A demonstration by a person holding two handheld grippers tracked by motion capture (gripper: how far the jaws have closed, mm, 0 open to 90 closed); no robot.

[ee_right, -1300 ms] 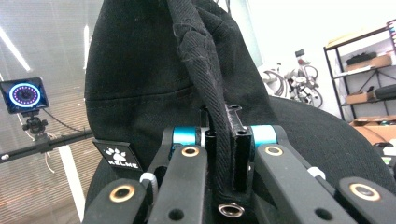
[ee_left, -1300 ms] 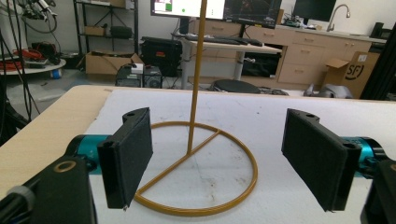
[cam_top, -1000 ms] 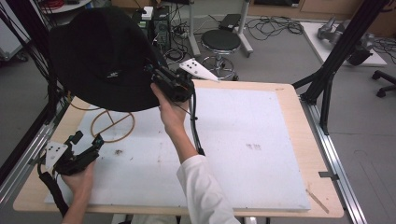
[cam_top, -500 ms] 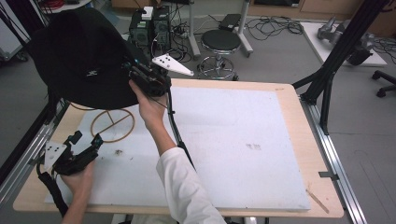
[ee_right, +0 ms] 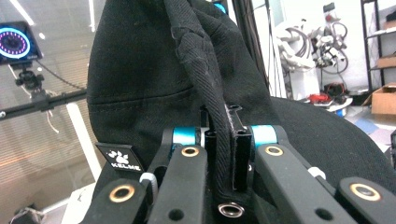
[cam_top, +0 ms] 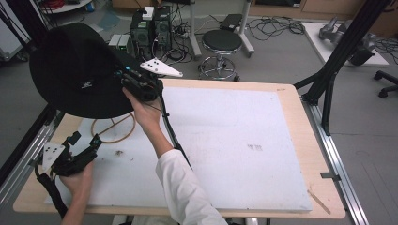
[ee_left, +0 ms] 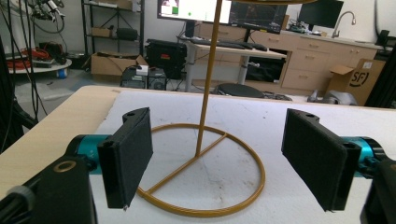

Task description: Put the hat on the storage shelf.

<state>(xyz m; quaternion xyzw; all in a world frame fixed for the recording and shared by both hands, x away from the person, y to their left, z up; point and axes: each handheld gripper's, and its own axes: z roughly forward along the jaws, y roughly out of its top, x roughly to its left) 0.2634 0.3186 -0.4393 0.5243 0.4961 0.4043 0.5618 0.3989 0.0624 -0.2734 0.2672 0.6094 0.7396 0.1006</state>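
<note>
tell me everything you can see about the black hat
The black hat is a soft, woven-fabric bucket style with a wide brim, a small white logo on the crown and a little black KELME tag with a paw print. A braided black cord hangs along it. It is held up in the air above the table's far left corner, over the gold wire stand. The right tongs are shut on its cord and brim edge.

Black bucket hat (cam_top: 77, 72) held aloft by brim; gold wire stand (ee_left: 201, 173) upright on white mat beneath
</note>
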